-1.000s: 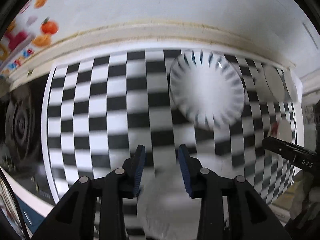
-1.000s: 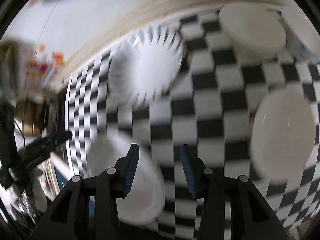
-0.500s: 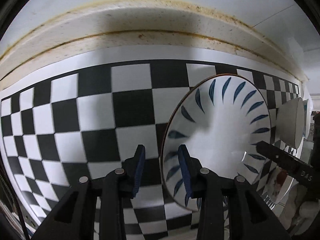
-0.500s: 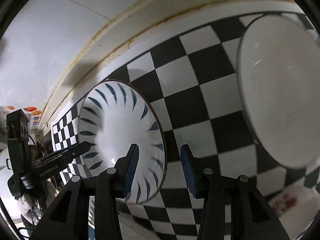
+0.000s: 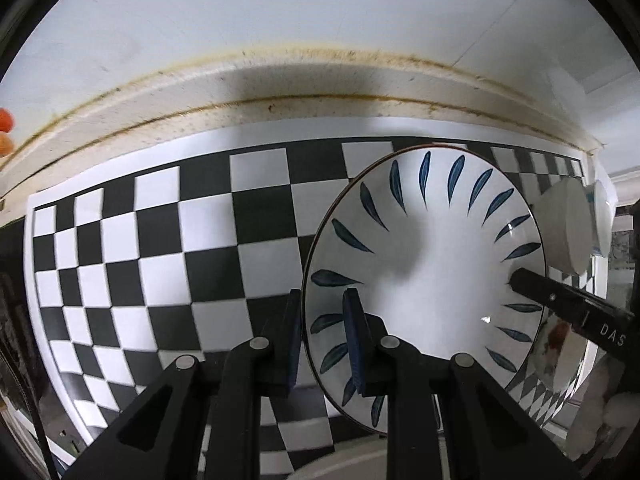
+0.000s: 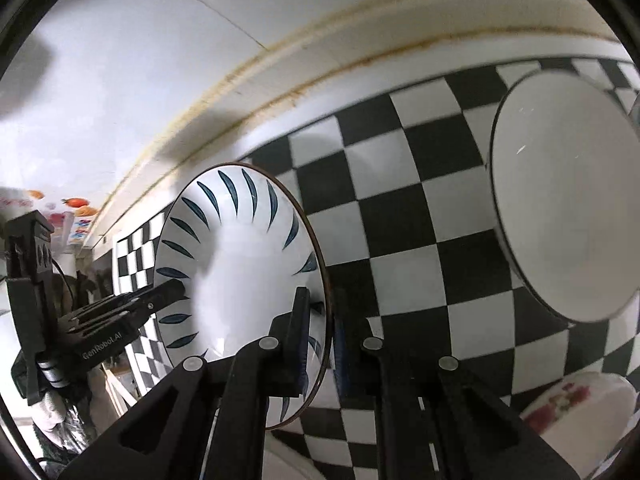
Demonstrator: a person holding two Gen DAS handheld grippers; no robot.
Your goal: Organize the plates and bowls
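Where fingers gaped, now astride plate.

A table is covered by a black-and-white checkered cloth, white-bordered at its far edge. Behind it, a pale wall is met along a raised ledge marked by yellow-brown stained seams. At far left, blurred orange fruit pictures, possibly stickers, are seen.
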